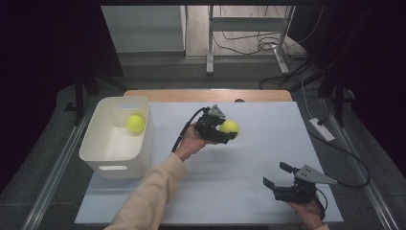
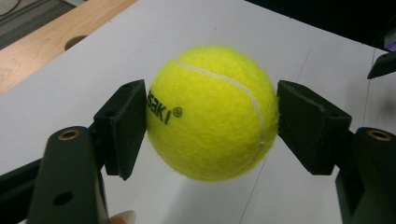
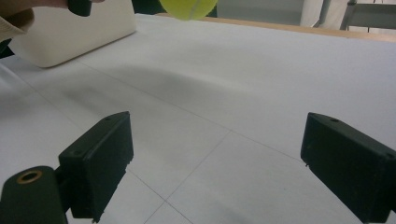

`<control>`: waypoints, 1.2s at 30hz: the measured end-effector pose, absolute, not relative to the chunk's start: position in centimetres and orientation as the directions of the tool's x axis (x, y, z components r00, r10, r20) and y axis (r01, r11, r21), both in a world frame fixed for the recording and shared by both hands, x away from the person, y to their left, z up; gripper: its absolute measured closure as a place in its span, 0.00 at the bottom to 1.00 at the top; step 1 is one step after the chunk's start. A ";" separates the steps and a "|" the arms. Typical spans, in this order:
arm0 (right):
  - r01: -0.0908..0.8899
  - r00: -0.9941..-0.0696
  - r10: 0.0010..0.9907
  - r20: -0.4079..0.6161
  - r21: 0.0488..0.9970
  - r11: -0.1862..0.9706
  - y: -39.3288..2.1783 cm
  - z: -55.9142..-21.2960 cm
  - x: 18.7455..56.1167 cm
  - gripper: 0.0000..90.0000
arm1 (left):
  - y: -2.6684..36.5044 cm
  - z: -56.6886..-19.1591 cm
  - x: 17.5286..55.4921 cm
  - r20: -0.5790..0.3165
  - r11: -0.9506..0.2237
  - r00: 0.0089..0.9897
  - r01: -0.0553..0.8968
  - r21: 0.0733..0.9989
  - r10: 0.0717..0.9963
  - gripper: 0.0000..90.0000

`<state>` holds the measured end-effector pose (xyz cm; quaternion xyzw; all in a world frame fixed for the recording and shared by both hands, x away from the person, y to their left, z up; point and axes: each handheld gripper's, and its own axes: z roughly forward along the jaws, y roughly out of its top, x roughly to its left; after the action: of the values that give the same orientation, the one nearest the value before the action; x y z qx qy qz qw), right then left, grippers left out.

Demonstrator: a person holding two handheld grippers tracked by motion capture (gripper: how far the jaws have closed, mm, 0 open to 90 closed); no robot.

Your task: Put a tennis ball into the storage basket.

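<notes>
Left gripper point(image 1: 229, 132) is clamped on a tennis ball point(image 1: 230, 127), pads squeezing both sides, lifting it clear above the white table point(image 1: 249, 163). The white bin point(image 1: 103, 158) at the left already holds a second ball point(image 1: 135, 123), likely where this one goes. Right gripper point(image 1: 276, 175) rests near the table's front edge, jaws apart and empty.

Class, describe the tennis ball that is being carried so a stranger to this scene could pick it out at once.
Start at the white bin on the table's left, then look right to the left gripper. Clamped there is a yellow tennis ball. Unlike the ball lying in the bin, it hangs above the table.
</notes>
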<state>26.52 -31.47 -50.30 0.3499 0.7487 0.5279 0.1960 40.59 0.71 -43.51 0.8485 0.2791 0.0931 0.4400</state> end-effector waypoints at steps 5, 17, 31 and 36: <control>0.316 -0.679 0.730 0.076 0.928 0.198 -31.4 -50.3 26.5 0.10 | 1.3 -43.2 40.2 -0.079 -0.454 0.825 0.385 0.803 0.559 0.32; 0.314 -0.680 0.730 0.070 0.927 0.203 -31.3 -50.3 26.5 0.10 | 2.8 -42.3 39.4 -0.067 -0.435 0.817 0.372 0.820 0.573 0.32; 0.315 -0.675 0.735 0.069 0.927 0.203 -31.3 -50.3 26.6 0.10 | 4.4 -41.4 38.4 -0.062 -0.410 0.805 0.364 0.836 0.589 0.32; 0.315 -0.676 0.734 0.067 0.927 0.205 -31.3 -50.3 26.5 0.11 | 5.0 -41.3 38.2 -0.060 -0.404 0.801 0.363 0.840 0.595 0.32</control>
<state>26.54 -31.32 -50.30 0.3497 0.7502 0.5244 0.1999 38.15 5.05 -41.29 0.8284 0.2890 0.1254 0.4632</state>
